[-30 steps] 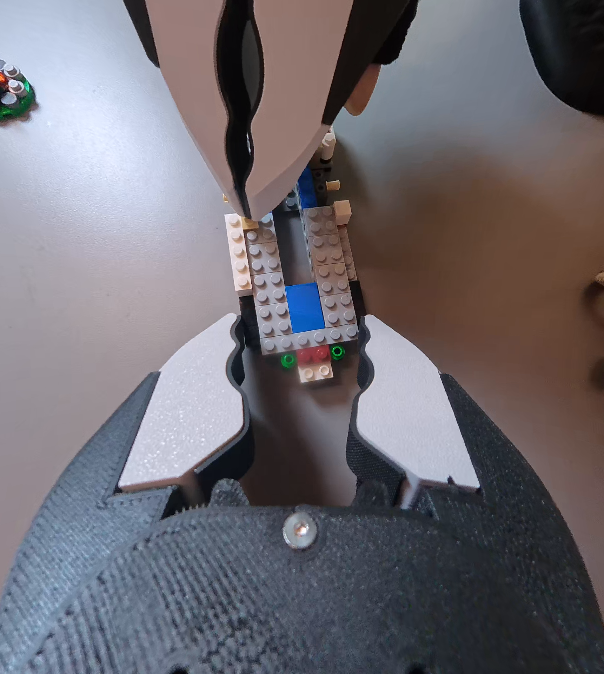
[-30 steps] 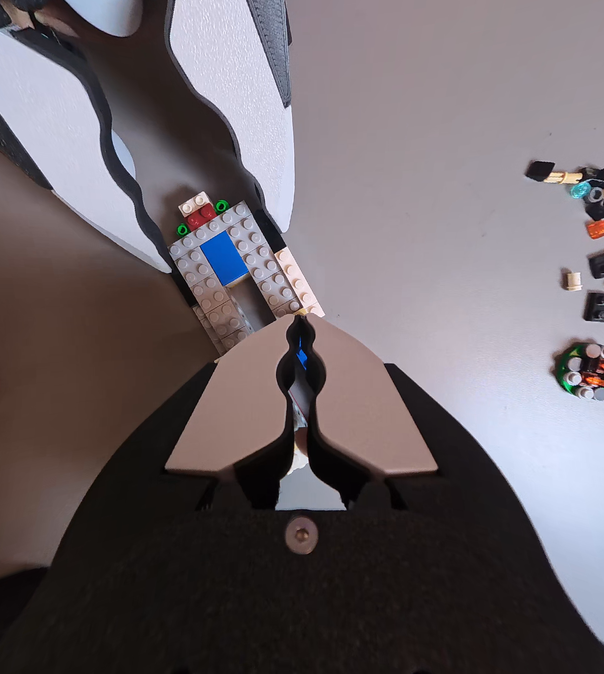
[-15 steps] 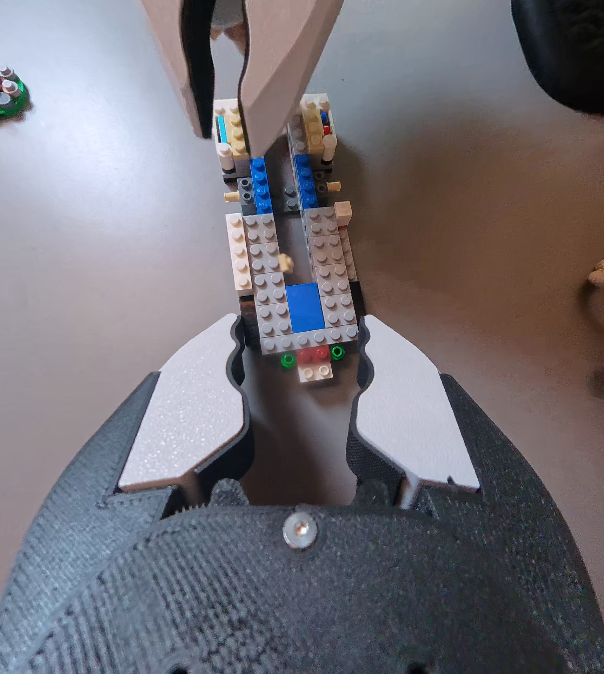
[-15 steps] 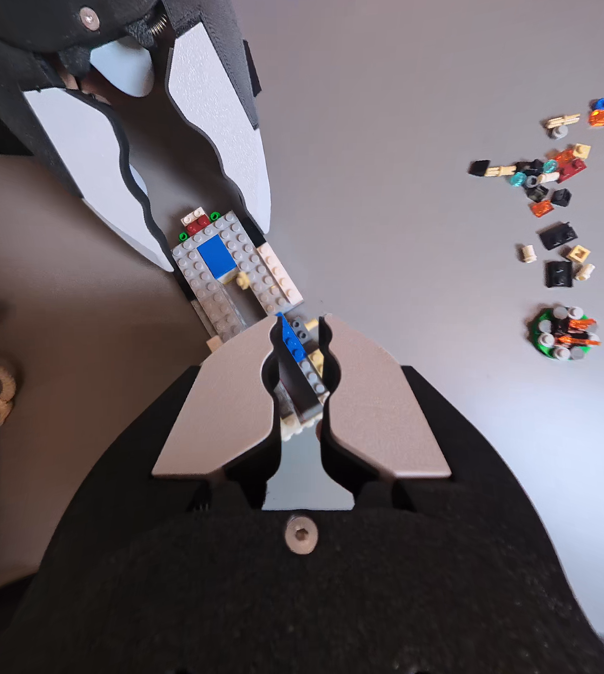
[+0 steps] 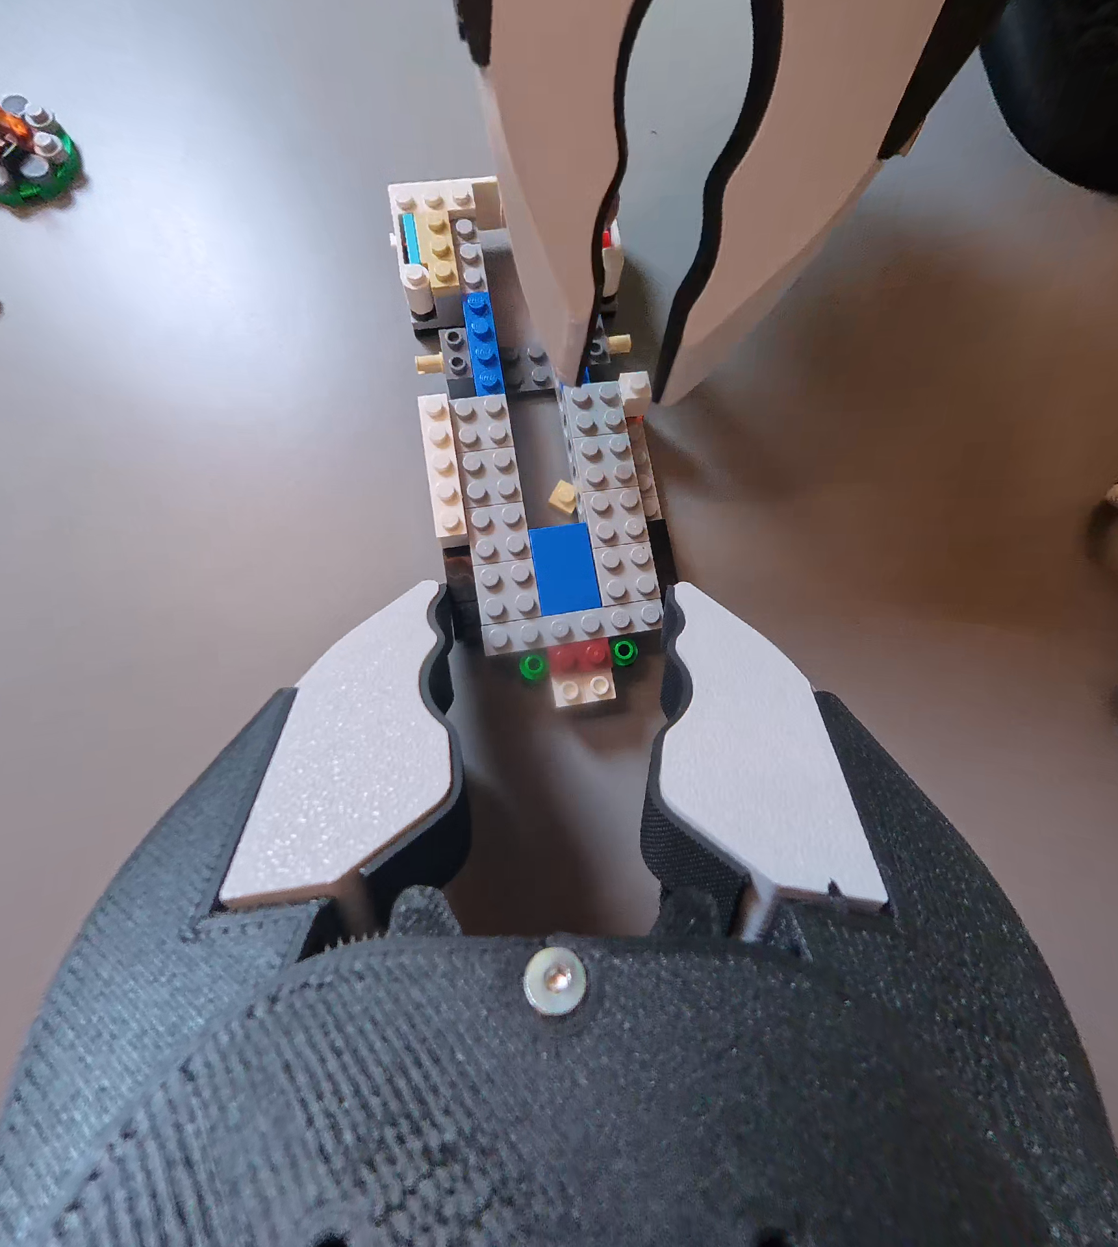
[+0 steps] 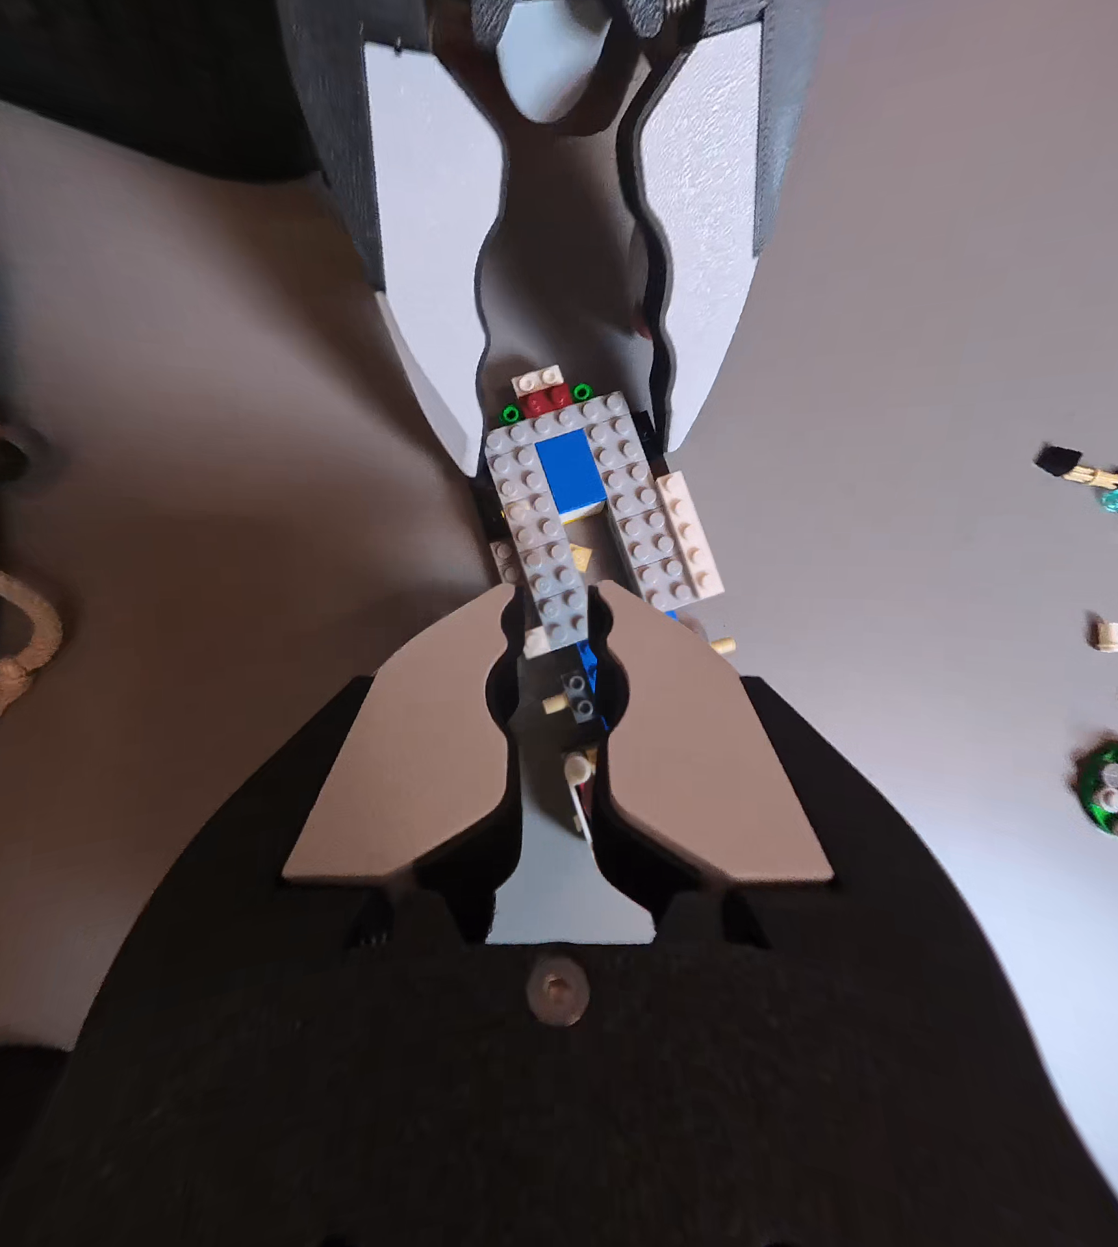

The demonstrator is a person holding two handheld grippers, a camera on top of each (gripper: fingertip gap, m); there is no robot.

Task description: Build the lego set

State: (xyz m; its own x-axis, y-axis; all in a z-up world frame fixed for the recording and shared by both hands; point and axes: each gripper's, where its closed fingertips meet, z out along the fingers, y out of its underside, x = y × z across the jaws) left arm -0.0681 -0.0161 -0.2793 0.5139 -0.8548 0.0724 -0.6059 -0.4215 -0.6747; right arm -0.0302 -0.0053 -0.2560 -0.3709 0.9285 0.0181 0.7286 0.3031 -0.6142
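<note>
Left wrist view: left gripper (image 5: pixel 556 607) jaws clamp brick model (image 5: pixel 542 513); right gripper (image 5: pixel 610 384) jaws parted, straddling model edge

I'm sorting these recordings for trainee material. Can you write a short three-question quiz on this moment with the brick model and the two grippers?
1. True or false: a small tan plate lies loose in the channel between the two grey studded rows of the brick model.
2. Which end of the model sits between the fingers of the left gripper? A: the end with green studs and a red piece. B: the end with the white and tan block. C: neither end.
3. Fill in: the smooth tile nearest the left gripper is coloured ____.

Key: 1 true; 2 A; 3 blue.
</note>
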